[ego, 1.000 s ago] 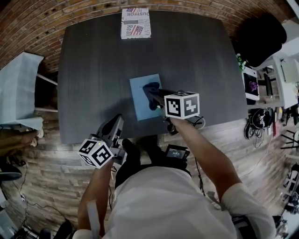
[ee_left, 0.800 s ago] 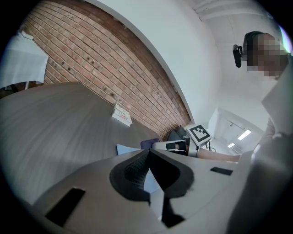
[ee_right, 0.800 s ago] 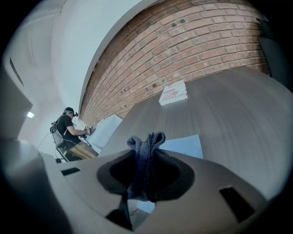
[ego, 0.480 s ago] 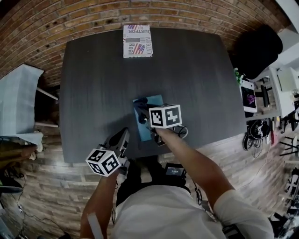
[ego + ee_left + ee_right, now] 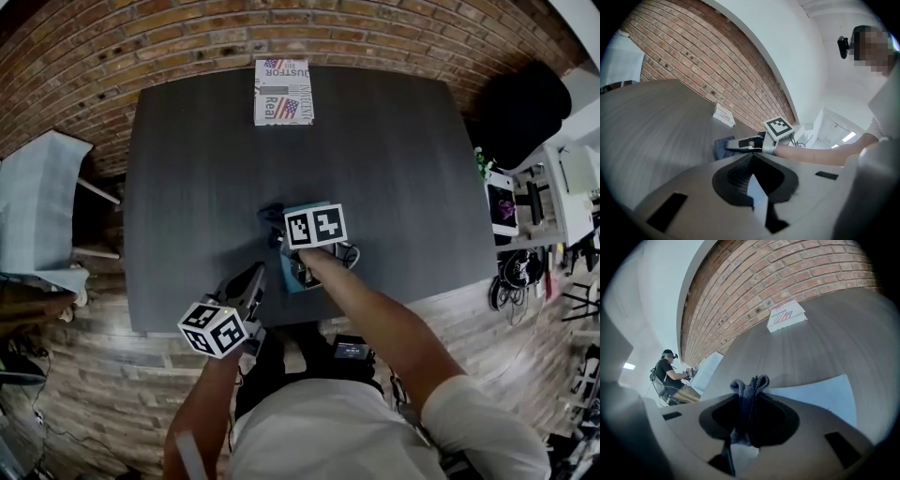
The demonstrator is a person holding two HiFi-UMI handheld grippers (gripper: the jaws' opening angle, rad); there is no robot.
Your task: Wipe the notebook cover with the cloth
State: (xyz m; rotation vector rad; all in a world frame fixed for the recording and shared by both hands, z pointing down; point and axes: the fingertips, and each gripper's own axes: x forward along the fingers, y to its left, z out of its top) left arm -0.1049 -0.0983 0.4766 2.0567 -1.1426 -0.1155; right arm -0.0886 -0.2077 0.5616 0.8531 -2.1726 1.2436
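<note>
Your left gripper [image 5: 251, 279] sits low, left of the notebook [image 5: 310, 208] and nearer you, jaws pressed together on nothing, tips aimed toward it. Your right arm [image 5: 375, 309] reaches forward over the notebook, and the right gripper [image 5: 277, 225] pinches the dark cloth [image 5: 270, 215] at the notebook's left edge.

Light-blue notebook [image 5: 825, 397] closed, flat on dark surface [image 5: 394, 159] near front edge; dark grey-blue cloth [image 5: 750, 383] bunched, pinched in right tongs [image 5: 746, 397], at notebook's left edge.
</note>
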